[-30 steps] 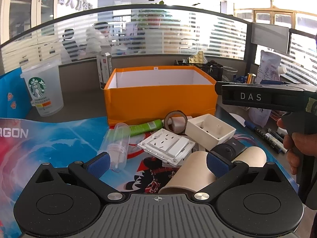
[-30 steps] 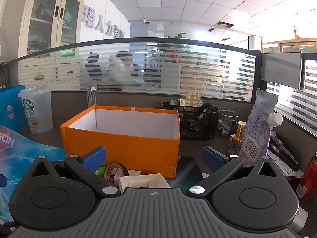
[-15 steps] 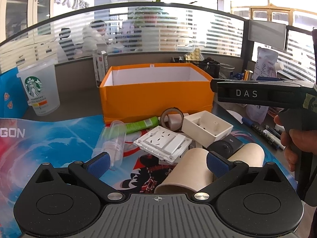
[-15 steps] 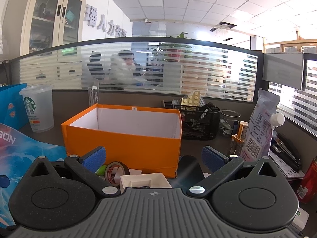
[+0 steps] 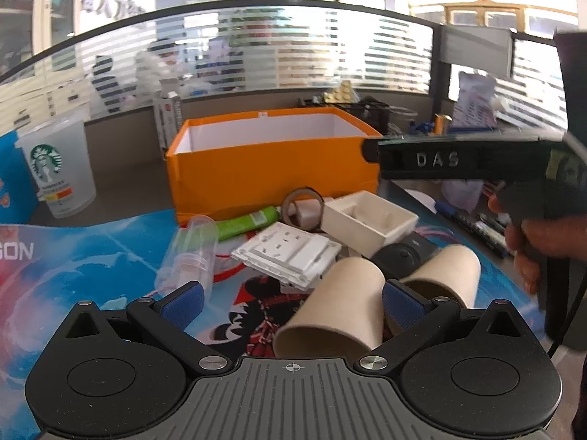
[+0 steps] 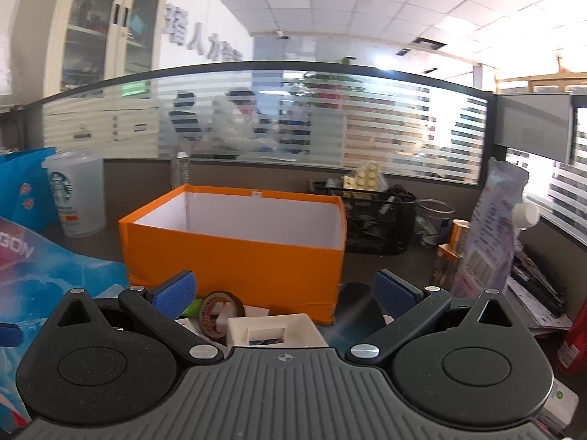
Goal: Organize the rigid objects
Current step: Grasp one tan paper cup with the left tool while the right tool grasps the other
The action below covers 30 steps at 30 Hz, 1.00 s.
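Note:
An open orange box [image 5: 271, 168] stands at the back of the desk; it also shows in the right wrist view [image 6: 234, 245]. In front of it lie a white socket plate [image 5: 290, 253], a cream plastic box [image 5: 370, 220], a tape roll [image 5: 302, 207], a green tube [image 5: 245, 222], a clear plastic tube [image 5: 192, 253], a black round device [image 5: 401, 256] and two brown paper cups [image 5: 339, 308]. My left gripper [image 5: 291, 302] is open and empty, low over the near cup. My right gripper [image 6: 282, 293] is open and empty, above the cream box [image 6: 271, 332] and tape roll [image 6: 218, 310].
A Starbucks cup [image 5: 58, 168] stands at the back left on the desk. A colourful mat [image 5: 73, 256] covers the left side. A black mesh organiser [image 6: 378, 220], a pouch [image 6: 491, 227] and pens [image 5: 473, 223] crowd the right. The right gripper's body [image 5: 458, 163] crosses the left view.
The left gripper has drawn closer to the paper cups and shifted slightly. The right gripper has swung a little, its view turning left. Both stay open.

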### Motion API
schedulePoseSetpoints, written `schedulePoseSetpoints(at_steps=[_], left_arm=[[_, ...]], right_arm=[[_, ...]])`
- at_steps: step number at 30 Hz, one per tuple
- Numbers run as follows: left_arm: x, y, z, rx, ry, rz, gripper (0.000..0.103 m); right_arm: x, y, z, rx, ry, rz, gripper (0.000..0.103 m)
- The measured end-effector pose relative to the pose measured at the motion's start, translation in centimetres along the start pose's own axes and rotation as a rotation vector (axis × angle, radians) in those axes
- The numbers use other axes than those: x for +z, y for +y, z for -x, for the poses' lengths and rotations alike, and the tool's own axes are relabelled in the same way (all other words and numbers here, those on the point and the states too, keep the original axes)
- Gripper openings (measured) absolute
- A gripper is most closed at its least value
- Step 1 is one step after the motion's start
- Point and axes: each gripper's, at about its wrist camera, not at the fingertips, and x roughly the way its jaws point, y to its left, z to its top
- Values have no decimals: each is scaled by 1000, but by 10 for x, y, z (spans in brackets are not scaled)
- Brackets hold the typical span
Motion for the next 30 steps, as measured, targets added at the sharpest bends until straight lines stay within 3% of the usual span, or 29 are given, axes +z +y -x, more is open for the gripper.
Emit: schedulePoseSetpoints(at_steps=[8, 12, 17, 19, 22, 27, 29, 30], left_arm=[[-14, -4, -14, -84, 20, 2, 103], [-22, -4, -25, -118, 58, 1, 103], [-28, -9, -40, -145, 113, -25, 103], [-31, -10, -46, -154, 149, -31, 103], [-35, -12, -51, -144, 160, -48, 103], [-36, -8, -57, -140, 131, -73, 103], [-36, -4, -58, -150, 110, -60, 100], [-36, -2, -57, -156, 93, -53, 89]], right_arm=[[-16, -47, 20, 296, 39, 21, 103], [-40, -65, 31, 374, 113, 44, 103], [-69, -57, 39, 487, 172, 48, 103], [-77, -49, 41, 469, 163, 75, 103], [-91, -37, 44, 345, 106, 140, 103], [-104, -35, 26, 294, 189, 143, 103], [-105, -41, 23, 288, 194, 89, 101], [-104, -44, 23, 284, 201, 62, 97]])
